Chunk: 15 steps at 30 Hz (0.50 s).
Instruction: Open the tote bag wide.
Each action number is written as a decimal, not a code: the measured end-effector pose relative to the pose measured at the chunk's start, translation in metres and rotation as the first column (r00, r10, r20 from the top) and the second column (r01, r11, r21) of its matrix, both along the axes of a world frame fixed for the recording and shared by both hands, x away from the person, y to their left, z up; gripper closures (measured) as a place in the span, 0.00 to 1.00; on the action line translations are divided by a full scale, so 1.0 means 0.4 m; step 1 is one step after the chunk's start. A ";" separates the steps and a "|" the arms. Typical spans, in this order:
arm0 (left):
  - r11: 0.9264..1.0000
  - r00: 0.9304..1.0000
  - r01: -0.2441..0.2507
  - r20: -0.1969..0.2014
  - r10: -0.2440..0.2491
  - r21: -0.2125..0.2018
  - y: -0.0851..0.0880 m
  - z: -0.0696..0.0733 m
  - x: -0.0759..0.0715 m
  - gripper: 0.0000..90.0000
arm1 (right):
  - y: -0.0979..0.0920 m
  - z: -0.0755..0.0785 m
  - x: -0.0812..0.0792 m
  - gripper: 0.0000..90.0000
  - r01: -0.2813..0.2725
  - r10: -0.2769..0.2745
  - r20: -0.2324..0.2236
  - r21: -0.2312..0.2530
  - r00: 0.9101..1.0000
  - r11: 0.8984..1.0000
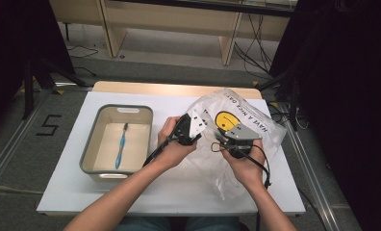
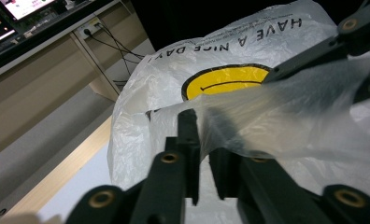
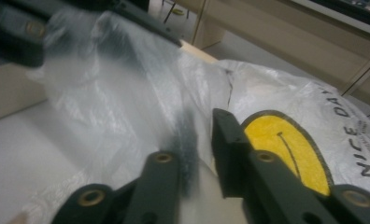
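Bag (image 1: 236, 130), thin white plastic with a yellow smiley, is lying on the right half of the desk (image 1: 179, 192), and both tools are working at its near edge. The left tool (image 2: 202, 140) is pinching a fold of film between narrow jaws; the right tool (image 3: 202, 149) is likewise clamping a layer. Judging by this, the mouth is only starting to be pulled apart. A toothbrush (image 1: 121, 144) is lying in the tray (image 1: 90, 144) at left, untouched, so loading, if intended, is remaining. Film is blurring over the jaws, so I cannot tell how deep each grip is sitting or whether the mouth is open.
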<state>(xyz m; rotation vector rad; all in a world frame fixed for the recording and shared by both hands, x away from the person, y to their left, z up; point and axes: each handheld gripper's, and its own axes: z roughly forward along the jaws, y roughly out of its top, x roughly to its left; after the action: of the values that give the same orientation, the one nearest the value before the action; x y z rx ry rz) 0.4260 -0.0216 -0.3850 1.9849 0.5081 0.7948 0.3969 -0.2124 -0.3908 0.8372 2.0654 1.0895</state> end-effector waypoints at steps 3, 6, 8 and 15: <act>1.000 0.999 0.002 -0.036 -0.002 0.001 0.005 -0.002 -0.006 0.74 | -0.007 0.006 -0.003 0.99 0.023 -0.024 0.008 0.027 1.000 0.999; 1.000 0.997 -0.005 -0.080 0.005 0.007 0.013 -0.008 -0.026 0.56 | -0.010 0.007 -0.003 1.00 0.036 -0.036 0.009 0.034 0.999 0.999; 1.000 0.995 -0.014 -0.102 0.015 0.009 0.024 -0.012 -0.044 0.46 | -0.010 0.006 -0.001 1.00 0.042 -0.042 0.002 0.038 0.999 0.998; 1.000 0.989 0.000 -0.149 0.000 -0.002 0.087 -0.026 -0.107 0.31 | -0.009 0.014 -0.001 1.00 0.052 -0.053 0.010 0.061 0.999 0.997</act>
<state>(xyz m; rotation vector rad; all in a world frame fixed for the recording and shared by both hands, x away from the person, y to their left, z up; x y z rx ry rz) 0.3833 0.0132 -0.3953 2.0518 0.5958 0.6487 0.3966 -0.2161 -0.3854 0.9075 1.9982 1.1311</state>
